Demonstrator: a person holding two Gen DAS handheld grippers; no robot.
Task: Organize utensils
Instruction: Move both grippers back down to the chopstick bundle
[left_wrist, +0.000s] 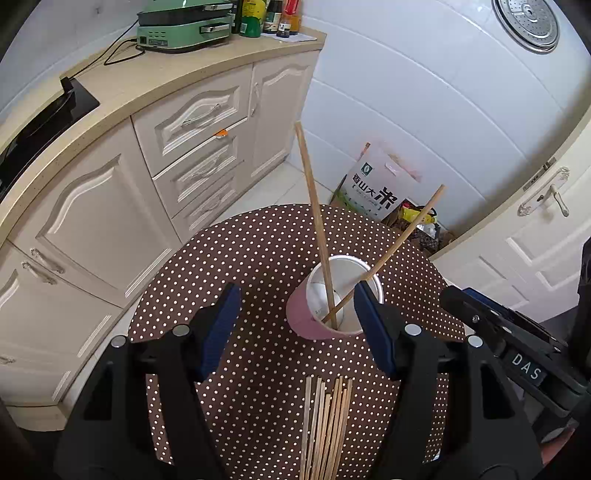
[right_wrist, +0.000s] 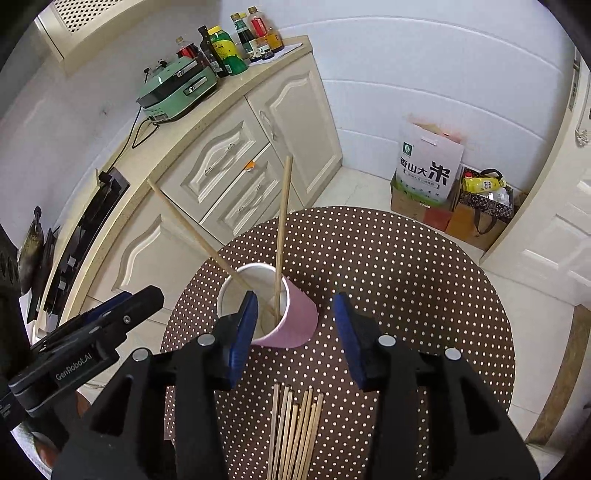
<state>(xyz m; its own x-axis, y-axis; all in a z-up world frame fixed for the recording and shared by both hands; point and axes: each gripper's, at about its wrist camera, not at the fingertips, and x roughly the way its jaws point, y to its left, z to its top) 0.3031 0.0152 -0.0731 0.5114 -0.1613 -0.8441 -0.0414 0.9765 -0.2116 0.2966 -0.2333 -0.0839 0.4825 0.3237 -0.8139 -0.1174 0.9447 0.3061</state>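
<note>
Both grippers were held open and empty: left gripper, right gripper, the pink cup just ahead, two chopsticks inside.

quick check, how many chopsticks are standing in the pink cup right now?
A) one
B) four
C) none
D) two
D: two chopsticks lean apart inside the pink cup, crossing near its bottom, while the rest of the chopsticks lie in a bundle on the dotted tablecloth; the right wrist view shows the same two.
</note>
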